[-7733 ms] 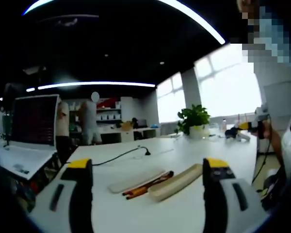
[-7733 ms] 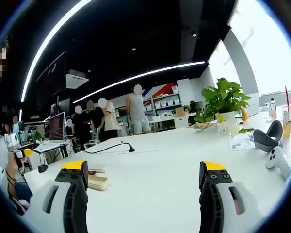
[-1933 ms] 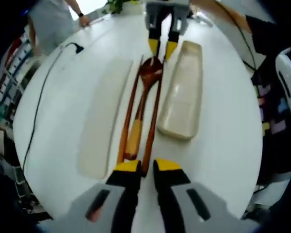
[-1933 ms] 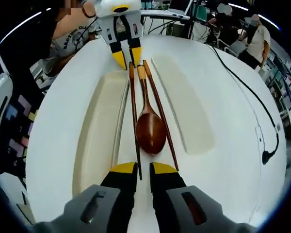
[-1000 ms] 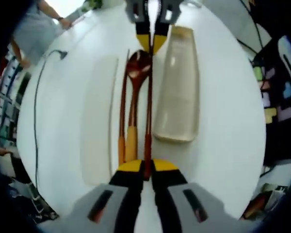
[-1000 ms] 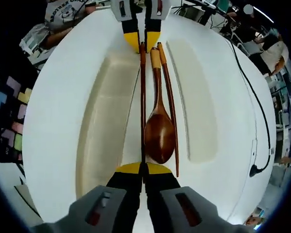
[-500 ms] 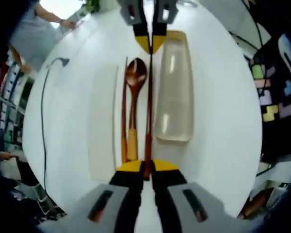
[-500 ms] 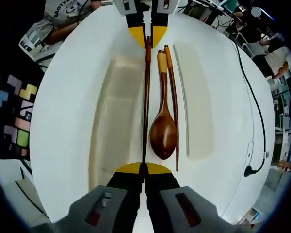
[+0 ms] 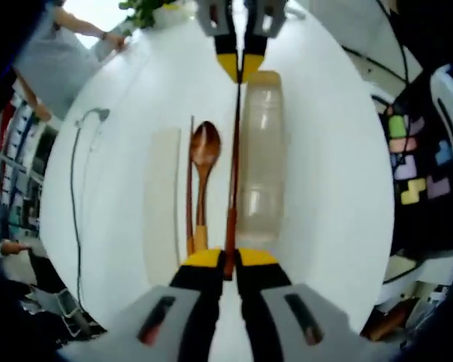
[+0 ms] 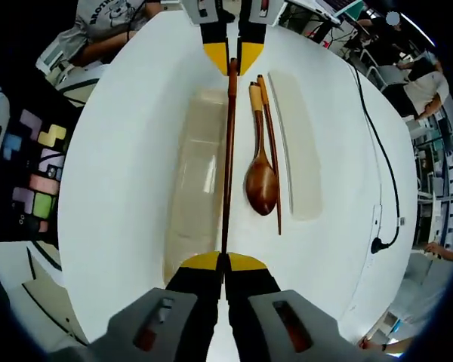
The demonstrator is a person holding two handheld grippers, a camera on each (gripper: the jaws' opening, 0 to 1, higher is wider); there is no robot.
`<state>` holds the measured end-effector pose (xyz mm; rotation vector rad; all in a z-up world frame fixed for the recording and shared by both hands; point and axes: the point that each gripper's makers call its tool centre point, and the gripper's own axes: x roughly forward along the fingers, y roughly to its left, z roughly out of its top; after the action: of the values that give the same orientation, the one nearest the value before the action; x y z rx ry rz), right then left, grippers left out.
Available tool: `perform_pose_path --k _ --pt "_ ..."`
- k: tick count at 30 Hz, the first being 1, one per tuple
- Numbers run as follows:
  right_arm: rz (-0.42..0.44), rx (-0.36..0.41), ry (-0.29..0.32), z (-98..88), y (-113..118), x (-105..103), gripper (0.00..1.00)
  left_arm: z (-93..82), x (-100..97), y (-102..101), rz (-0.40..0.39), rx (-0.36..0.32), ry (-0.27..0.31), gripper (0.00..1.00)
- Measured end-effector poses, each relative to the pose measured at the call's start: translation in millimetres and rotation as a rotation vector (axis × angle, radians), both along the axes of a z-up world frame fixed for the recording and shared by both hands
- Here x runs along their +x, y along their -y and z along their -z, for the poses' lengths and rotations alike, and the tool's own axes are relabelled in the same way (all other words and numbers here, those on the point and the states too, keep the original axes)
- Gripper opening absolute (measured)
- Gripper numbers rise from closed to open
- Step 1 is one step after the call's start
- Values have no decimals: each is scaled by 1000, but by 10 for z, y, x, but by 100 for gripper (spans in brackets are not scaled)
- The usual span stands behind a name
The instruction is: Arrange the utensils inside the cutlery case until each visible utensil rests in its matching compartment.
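the left tool [image 9: 228, 260] is pressed together on the thick end of one chopstick [image 9: 234, 173], and the right tool [image 10: 223, 262] pinches the thin end of the same stick, so it hangs lifted between the two, clear of the white desk [image 9: 325, 151]. in the left gripper view the right tool comes in at 12 o'clock, gripping the far tip; in the right gripper view the left tool comes in at 12 o'clock too. the open cutlery case tray [image 9: 260, 151] lies on the desk just at 3 o'clock of the held stick in the left gripper view, and at 9 o'clock of it in the right gripper view. the wooden spoon [image 9: 203, 162] lies flat on the desk on the other side of the held stick, with the second chopstick [image 9: 189, 188] just beyond it and the case lid [image 9: 163, 204] beyond that. a black cable [image 10: 377, 166] runs along the desk edge, well apart from the case.
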<state>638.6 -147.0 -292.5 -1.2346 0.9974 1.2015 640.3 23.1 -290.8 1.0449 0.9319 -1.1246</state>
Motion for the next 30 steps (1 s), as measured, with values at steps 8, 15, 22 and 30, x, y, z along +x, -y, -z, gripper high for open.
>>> perform_pose_path --k 8,15,22,30 --pt "30 9 -25 -1 244 -245 0 56 -200 249 51 12 -41 6" --pt "51 18 -39 29 389 -301 0 95 -276 371 76 17 -55 6" --pt "84 93 -86 115 268 -322 0 158 -249 257 65 54 -84 6" --pt "93 110 -131 250 209 -312 0 234 -234 215 43 54 -121 6"
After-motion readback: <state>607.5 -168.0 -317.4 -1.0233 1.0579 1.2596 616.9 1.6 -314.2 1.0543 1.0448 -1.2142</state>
